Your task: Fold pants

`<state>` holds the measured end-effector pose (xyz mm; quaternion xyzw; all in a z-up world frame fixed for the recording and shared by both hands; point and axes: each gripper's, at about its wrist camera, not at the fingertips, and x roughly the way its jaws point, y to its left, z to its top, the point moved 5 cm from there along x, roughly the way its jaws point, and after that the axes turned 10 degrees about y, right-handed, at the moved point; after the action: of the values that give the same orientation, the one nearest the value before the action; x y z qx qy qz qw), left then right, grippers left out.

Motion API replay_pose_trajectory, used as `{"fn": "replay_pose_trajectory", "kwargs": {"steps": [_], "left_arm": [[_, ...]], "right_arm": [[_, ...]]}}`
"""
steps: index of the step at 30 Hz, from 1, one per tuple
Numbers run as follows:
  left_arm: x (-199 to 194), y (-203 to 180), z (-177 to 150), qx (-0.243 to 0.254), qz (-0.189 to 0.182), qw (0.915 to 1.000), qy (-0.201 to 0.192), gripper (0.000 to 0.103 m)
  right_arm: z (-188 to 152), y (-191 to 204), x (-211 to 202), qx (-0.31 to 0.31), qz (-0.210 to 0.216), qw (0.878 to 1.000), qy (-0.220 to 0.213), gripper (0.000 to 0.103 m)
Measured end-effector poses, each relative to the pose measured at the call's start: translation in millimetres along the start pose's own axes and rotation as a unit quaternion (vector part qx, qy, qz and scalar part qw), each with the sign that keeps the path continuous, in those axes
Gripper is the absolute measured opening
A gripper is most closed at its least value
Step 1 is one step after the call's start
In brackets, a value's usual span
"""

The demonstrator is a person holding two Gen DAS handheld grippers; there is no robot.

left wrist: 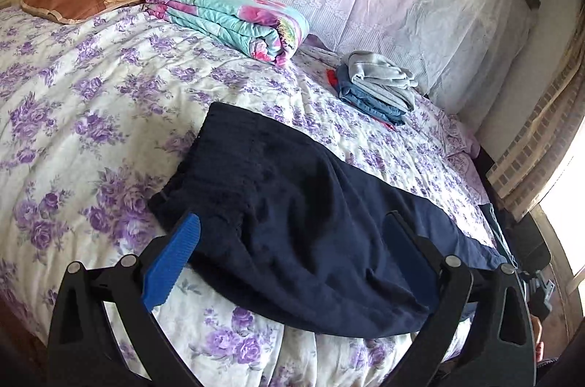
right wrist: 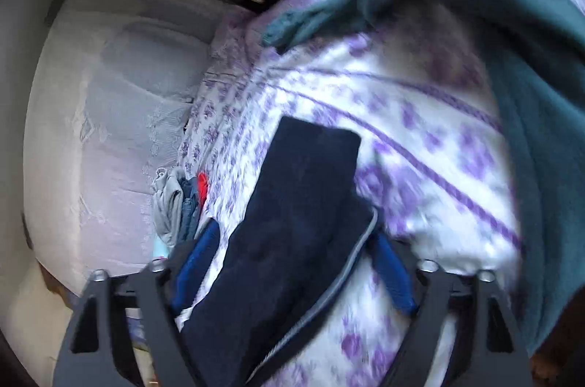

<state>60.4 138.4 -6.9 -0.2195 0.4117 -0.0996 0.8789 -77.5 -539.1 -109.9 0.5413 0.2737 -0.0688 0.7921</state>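
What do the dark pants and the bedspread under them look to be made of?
Navy pants: apparently a soft, matte knit or fleece; the surface looks fuzzy, with a gathered ribbed waistband and no sheen. The exact fibre can't be told.

Floral bedspread: looks like quilted woven cotton or a blend, matte, with a printed purple rose pattern and puckered stitch lines.

Dark navy pants [left wrist: 292, 233] — spread flat, slightly rumpled, ribbed waistband up-bed — on the floral bedspread [left wrist: 91, 87].

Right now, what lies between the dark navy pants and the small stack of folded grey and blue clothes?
In the left wrist view, only bare purple-flowered bedspread separates the dark navy pants from the small stack of folded grey and blue clothes.
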Motion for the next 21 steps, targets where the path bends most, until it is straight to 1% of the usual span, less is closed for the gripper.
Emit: {"fn": "replay_pose_trajectory", "kwargs": {"steps": [1, 2, 5, 9, 10, 12, 13, 14, 15, 16, 17, 18, 19, 20, 21], "left_arm": [[-1, 0, -1, 0.002, 0.005, 1.0000, -0.001, 0.098], [-1, 0, -2, 0.004, 0.008, 1.0000, -0.002, 0.098], [-2, 3, -4, 0.004, 0.008, 1.0000, 0.000, 0.098], [-4, -2, -7, 0.007, -0.012, 0.9999, 0.003, 0.098], [-5, -7, -8, 0.015, -0.021, 0.9997, 0.006, 0.098], [-7, -22, -9, 0.037, -0.034, 0.9987, 0.006, 0.098], [-8, -33, -10, 0.056, -0.038, 0.9977, 0.005, 0.098], [-7, -43, -12, 0.071, -0.041, 0.9966, 0.007, 0.098], [-3, -53, -13, 0.083, -0.047, 0.9953, 0.013, 0.098], [5, -66, -14, 0.096, -0.060, 0.9931, 0.029, 0.098], [16, -80, -16, 0.110, -0.077, 0.9898, 0.048, 0.098], [25, -89, -19, 0.118, -0.085, 0.9875, 0.061, 0.098], [38, -104, -22, 0.132, -0.090, 0.9840, 0.080, 0.098], [49, -115, -25, 0.144, -0.089, 0.9812, 0.093, 0.098], [59, -126, -29, 0.158, -0.085, 0.9781, 0.106, 0.098]], "right_arm": [[2, -4, 4, 0.002, 0.000, 1.000, 0.004, 0.027], [1, -8, 8, 0.006, -0.002, 1.000, 0.001, 0.024], [1, -1, 5, -0.019, -0.007, 1.000, -0.012, 0.023], [6, -11, 2, 0.021, 0.001, 1.000, 0.008, 0.024], [8, -8, -7, 0.021, -0.006, 1.000, -0.007, 0.024], [9, 8, -34, -0.011, -0.036, 0.996, -0.079, 0.035], [9, 15, -45, -0.027, -0.043, 0.993, -0.106, 0.039], [9, 31, -58, -0.055, -0.044, 0.988, -0.136, 0.051], [9, 41, -61, -0.071, -0.036, 0.987, -0.141, 0.058], [10, 59, -56, -0.097, -0.017, 0.987, -0.124, 0.061], [8, 85, -37, -0.136, 0.016, 0.988, -0.068, 0.066], [4, 103, -19, -0.157, 0.045, 0.986, -0.017, 0.068], [-5, 126, 9, -0.177, 0.085, 0.979, 0.061, 0.068], [-13, 141, 30, -0.186, 0.109, 0.969, 0.120, 0.068], [-26, 161, 62, -0.192, 0.141, 0.949, 0.204, 0.068]]}}
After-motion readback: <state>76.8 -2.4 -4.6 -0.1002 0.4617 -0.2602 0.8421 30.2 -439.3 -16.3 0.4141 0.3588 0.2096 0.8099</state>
